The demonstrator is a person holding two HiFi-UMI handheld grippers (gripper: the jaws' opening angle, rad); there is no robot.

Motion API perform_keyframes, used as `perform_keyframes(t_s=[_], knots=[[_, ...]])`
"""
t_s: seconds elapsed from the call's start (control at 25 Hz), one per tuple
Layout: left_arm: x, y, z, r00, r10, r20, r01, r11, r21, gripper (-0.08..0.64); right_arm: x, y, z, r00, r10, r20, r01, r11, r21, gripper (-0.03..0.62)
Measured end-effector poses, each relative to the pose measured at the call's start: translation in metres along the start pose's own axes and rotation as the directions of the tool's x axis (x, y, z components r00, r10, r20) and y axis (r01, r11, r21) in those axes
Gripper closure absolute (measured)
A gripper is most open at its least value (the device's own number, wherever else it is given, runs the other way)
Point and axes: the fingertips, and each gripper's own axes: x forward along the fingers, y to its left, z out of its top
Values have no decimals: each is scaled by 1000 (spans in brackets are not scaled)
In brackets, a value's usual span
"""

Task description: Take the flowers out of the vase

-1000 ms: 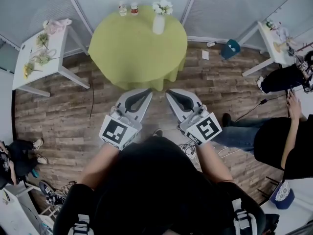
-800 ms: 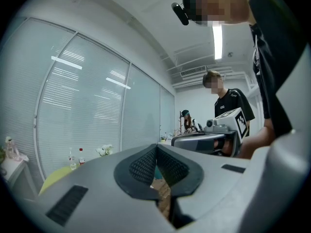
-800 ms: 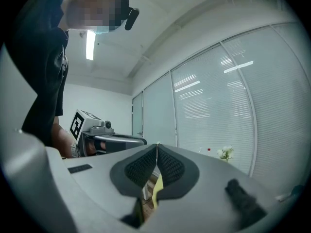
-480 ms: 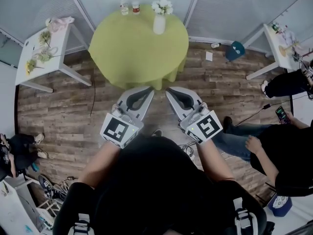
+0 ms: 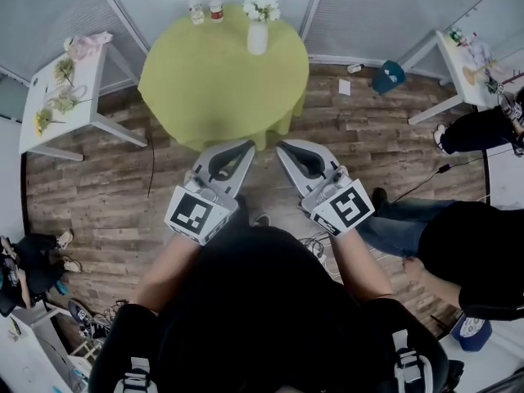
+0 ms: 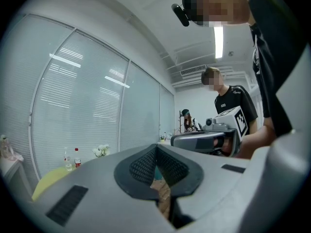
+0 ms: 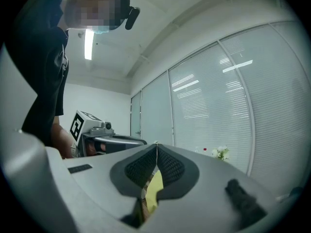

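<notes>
Filling the vase [image 5: 257, 39], flowers [image 5: 261, 8] sit beyond left tool [image 5: 247, 146] and right tool [image 5: 282, 146].

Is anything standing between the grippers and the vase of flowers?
Nothing visible does. Between the left gripper, the right gripper and the vase lies only bare tablecloth; the bottles stand to the vase's left.

The round table on the far side wears a yellow-green cloth [image 5: 221, 80], matt and smooth. The white vase [image 5: 257, 39] on it looks smooth and a little glossy. The floor [image 5: 98, 195] is of brown-grey wood planks with a worn grain. The left gripper [image 5: 246, 147] and right gripper [image 5: 282, 147] have matt grey plastic shells; their black pads [image 6: 143, 167] carry a fine grid texture.
</notes>
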Motion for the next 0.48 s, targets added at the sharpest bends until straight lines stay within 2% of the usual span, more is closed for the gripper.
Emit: perform_keyframes(t_s=[0.48], knots=[[45, 81, 4, 998, -61, 26, 61, 998, -3, 547, 64, -56, 2, 997, -74, -29, 74, 997, -4, 574]])
